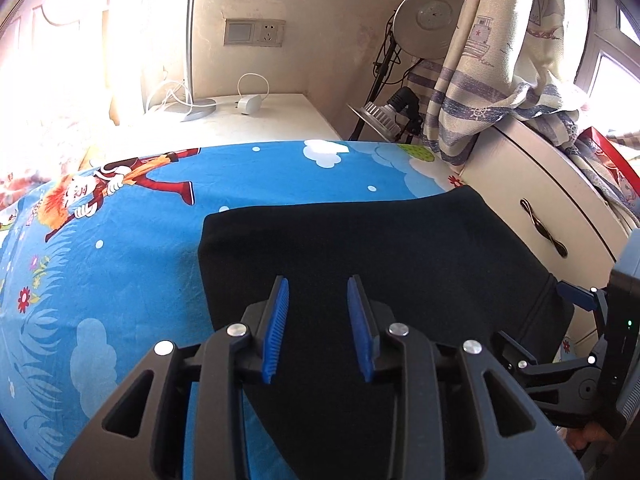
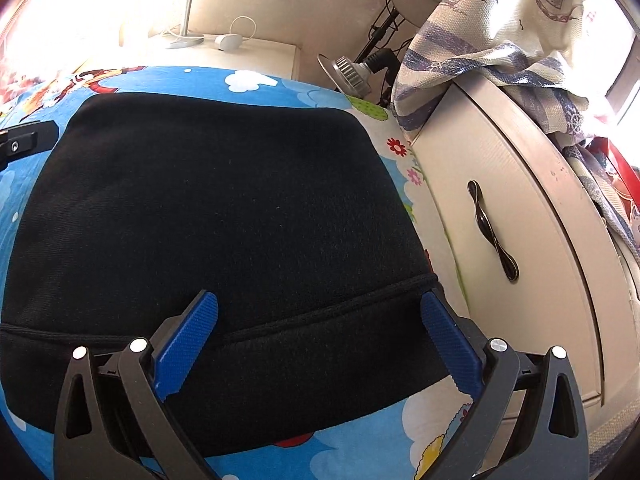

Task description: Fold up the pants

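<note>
Black pants [image 1: 400, 248] lie folded flat on a blue cartoon bedsheet [image 1: 120, 240], close to the bed's right edge. My left gripper [image 1: 318, 282] hovers over their near left part, its blue pads apart with nothing between them. In the right wrist view the pants [image 2: 224, 200] fill the middle, a stitched seam running across their near end. My right gripper [image 2: 319, 298] stands wide open above that seam, gripping no cloth. The right gripper [image 1: 580, 296] also shows at the pants' right corner, and part of the left gripper [image 2: 24, 140] shows at the far left.
A white cabinet with a dark drawer handle [image 2: 496, 232] stands tight against the bed's right side, a striped curtain [image 2: 500, 40] draped over it. Beyond the bed are a pale bedside table [image 1: 260, 120] with a charger and cables, and a lamp on a stand [image 1: 428, 20].
</note>
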{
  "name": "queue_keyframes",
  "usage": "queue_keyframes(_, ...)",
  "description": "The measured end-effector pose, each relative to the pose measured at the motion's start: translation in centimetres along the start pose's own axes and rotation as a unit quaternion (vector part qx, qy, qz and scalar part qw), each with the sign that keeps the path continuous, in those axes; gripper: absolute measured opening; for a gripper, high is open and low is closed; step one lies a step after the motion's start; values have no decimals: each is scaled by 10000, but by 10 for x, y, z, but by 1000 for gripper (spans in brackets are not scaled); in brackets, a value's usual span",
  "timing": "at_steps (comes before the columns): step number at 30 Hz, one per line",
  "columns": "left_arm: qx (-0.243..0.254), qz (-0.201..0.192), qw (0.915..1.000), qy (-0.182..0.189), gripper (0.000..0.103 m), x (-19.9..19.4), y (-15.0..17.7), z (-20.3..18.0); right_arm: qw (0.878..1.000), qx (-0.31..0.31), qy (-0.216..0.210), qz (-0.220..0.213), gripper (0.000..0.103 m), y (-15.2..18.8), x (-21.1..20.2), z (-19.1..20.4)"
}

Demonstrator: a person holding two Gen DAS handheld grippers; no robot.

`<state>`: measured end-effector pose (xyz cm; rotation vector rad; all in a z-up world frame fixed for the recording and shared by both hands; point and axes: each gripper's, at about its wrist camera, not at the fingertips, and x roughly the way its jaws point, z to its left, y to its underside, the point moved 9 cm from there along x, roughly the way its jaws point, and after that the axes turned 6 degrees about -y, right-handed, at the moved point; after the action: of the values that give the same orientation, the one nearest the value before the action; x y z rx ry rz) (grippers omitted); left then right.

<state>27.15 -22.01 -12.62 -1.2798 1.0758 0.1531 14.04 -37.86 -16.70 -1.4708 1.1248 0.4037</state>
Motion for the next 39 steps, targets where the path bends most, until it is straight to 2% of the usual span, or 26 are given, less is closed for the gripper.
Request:
queue_keyframes(6, 71, 175, 9996, 201, 32, -11, 34, -26, 10000, 28, -23, -8, 97, -1, 0, -3)
queue_keyframes(13, 149, 460, 9986, 223, 32, -4, 67, -39, 9999, 92, -133, 5, 97, 2, -3, -5)
queue_keyframes(26, 225, 512, 9984, 117, 37, -15, 86, -40, 9994, 240, -256, 61, 97, 11, -15, -8)
queue_keyframes(33, 252, 516, 9983, 110, 38, -27, 98, -42, 9991, 302, -273, 134, 97, 26, -23, -15)
queue_keyframes(37, 278, 565, 9977, 261, 47, -36, 106, -47, 9989, 345, -242, 186, 97, 36, -29, -22)
queue_keyframes(39, 391, 519, 9977, 198, 49, -42, 109, -51, 9990, 347, -183, 221, 97, 42, -31, -26)
